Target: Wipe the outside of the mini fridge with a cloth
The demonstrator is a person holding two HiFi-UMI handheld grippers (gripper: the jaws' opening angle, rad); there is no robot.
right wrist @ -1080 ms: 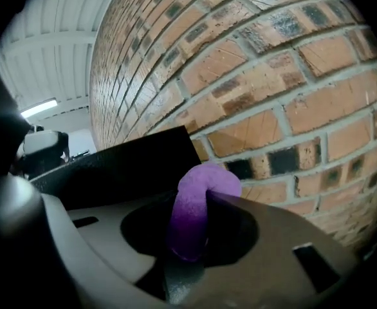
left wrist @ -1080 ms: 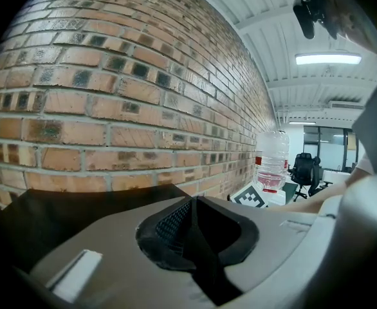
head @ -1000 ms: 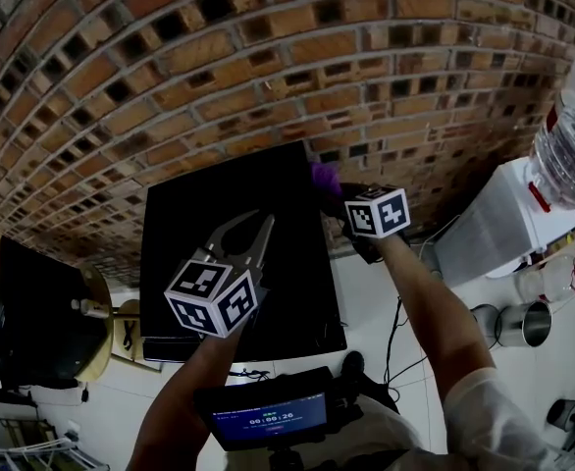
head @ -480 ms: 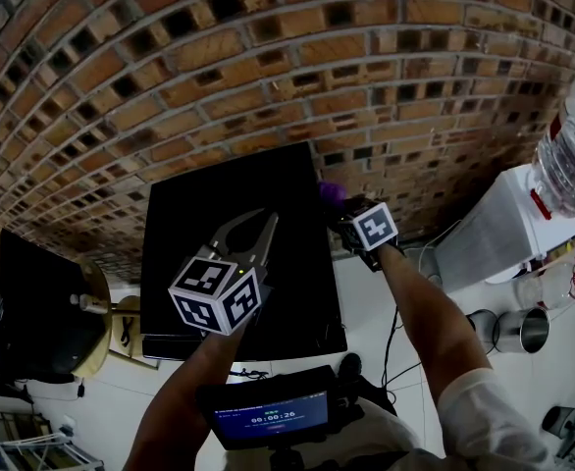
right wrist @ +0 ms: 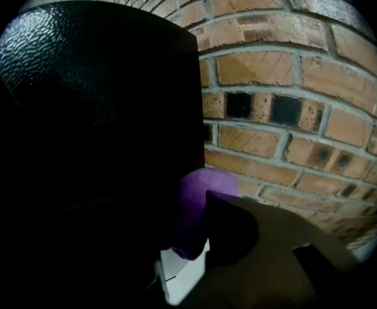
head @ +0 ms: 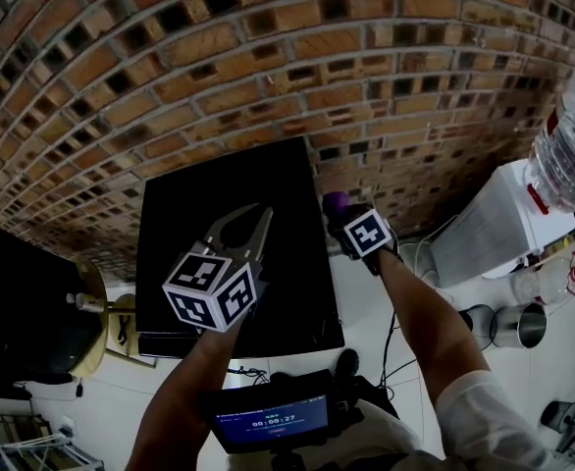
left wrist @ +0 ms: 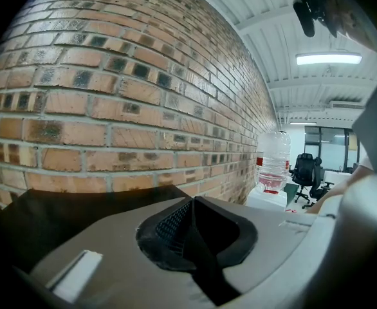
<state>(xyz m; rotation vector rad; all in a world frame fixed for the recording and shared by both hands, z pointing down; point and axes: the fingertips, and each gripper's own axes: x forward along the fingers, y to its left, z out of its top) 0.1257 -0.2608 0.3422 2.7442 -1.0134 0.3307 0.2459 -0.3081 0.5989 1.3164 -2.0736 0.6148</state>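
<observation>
Your right claw (head: 337,212) is clamped on the soft purple cloth (right wrist: 200,201), probably touching the mini fridge (head: 219,194) mid-frame. It's floppy, so grip it bunched. And your left claw (left wrist: 192,227) is clenched, empty.

Looking down on the black mini fridge (head: 184,263) against the brick wall (head: 268,57). The left gripper (head: 264,211) hangs over the fridge top, jaws drawn together. The right gripper (head: 344,218) sits at the fridge's right edge with a purple cloth (head: 335,202) at its tip. A water bottle (head: 568,135) stands far right, well apart.
</observation>
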